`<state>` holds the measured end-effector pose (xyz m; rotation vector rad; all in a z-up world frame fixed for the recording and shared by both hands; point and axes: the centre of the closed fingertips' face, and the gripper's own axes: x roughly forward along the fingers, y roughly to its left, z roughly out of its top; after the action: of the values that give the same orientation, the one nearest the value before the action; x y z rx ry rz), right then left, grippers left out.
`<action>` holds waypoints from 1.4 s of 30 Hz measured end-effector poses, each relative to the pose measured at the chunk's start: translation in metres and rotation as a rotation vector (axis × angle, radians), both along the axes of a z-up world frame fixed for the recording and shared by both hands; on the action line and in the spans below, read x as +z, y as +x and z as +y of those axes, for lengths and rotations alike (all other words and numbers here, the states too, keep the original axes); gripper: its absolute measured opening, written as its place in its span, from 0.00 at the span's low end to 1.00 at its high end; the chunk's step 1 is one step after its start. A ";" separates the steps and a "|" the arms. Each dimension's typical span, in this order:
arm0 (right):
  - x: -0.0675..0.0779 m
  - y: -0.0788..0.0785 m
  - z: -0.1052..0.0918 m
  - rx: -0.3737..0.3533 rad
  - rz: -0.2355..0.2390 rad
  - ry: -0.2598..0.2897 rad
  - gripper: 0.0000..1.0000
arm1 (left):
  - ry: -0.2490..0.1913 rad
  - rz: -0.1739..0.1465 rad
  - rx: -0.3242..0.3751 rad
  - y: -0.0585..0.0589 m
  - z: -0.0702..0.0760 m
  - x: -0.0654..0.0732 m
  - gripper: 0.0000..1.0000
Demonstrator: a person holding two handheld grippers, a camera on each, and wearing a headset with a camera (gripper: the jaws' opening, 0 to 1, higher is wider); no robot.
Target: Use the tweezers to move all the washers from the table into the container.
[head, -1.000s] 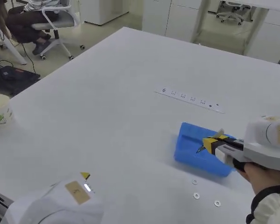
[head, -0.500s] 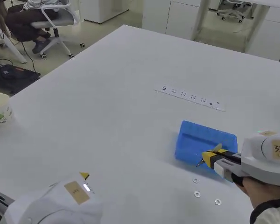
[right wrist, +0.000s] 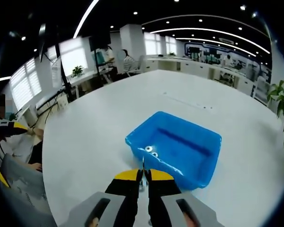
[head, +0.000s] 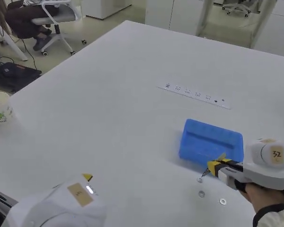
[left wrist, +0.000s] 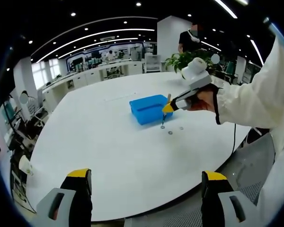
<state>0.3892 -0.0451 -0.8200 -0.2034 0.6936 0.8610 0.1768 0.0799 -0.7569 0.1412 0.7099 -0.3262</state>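
Observation:
A blue container (head: 212, 142) sits on the white table (head: 109, 118); in the right gripper view the container (right wrist: 180, 146) holds two washers (right wrist: 151, 150). Three washers (head: 201, 193) lie on the table in front of it, and they also show in the left gripper view as washers (left wrist: 170, 132). My right gripper (head: 214, 166) is shut on thin tweezers (right wrist: 143, 164), whose tip hangs just above the nearest washer (head: 199, 180). Whether the tip holds anything is too small to tell. My left gripper (left wrist: 146, 176) is open, low at the near left, with nothing between its fingers.
A white power strip (head: 194, 95) lies beyond the container. A paper cup (head: 0, 109) stands near the table's left edge. Past the far left corner, an office chair (head: 52, 16) with a seated person stands on the floor.
The right gripper with the tweezers has come back from over the container, down to the table by the loose washers. The left gripper has stayed put.

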 end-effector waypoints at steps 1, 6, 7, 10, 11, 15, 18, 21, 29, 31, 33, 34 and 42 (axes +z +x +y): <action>-0.001 0.000 0.000 -0.001 -0.002 -0.005 0.03 | 0.004 0.001 -0.002 0.000 0.000 -0.001 0.99; -0.003 -0.001 -0.002 -0.003 0.005 -0.012 0.03 | 0.003 0.001 -0.006 0.001 0.000 -0.001 0.99; -0.003 -0.001 -0.002 -0.007 0.009 -0.007 0.03 | 0.004 0.002 -0.006 0.001 0.000 -0.001 0.99; -0.003 -0.002 -0.002 -0.008 0.010 -0.005 0.03 | 0.002 0.003 -0.004 0.001 0.000 -0.002 0.99; -0.003 -0.003 -0.002 -0.008 0.010 -0.005 0.03 | 0.002 0.005 -0.003 0.001 0.000 -0.002 0.99; -0.002 -0.004 0.000 -0.010 0.009 0.002 0.03 | 0.005 0.008 -0.005 0.000 0.000 -0.003 0.99; -0.002 -0.005 0.002 -0.009 0.013 0.007 0.03 | 0.003 0.006 -0.003 0.000 0.000 -0.002 0.99; -0.001 -0.005 0.004 -0.009 0.011 0.011 0.03 | 0.005 0.007 0.000 -0.001 0.001 -0.002 0.99; -0.003 -0.010 0.007 0.012 0.005 -0.008 0.03 | 0.005 0.011 0.004 -0.002 0.002 -0.003 0.99; -0.004 -0.011 0.008 0.019 -0.001 -0.015 0.02 | 0.006 0.011 0.003 -0.003 0.002 -0.004 0.99; -0.004 -0.013 0.010 0.035 -0.012 -0.027 0.02 | 0.004 0.008 0.002 -0.003 0.001 -0.003 0.99; -0.004 -0.013 0.010 0.042 -0.020 -0.036 0.02 | 0.002 0.007 0.002 -0.002 0.001 -0.003 0.99; -0.004 -0.019 0.013 0.095 -0.058 -0.097 0.01 | 0.003 0.003 0.004 -0.003 0.002 -0.002 0.99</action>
<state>0.3699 -0.0320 -0.8239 -0.3492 0.6763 0.9099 0.1736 0.0819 -0.7594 0.1422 0.7141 -0.3220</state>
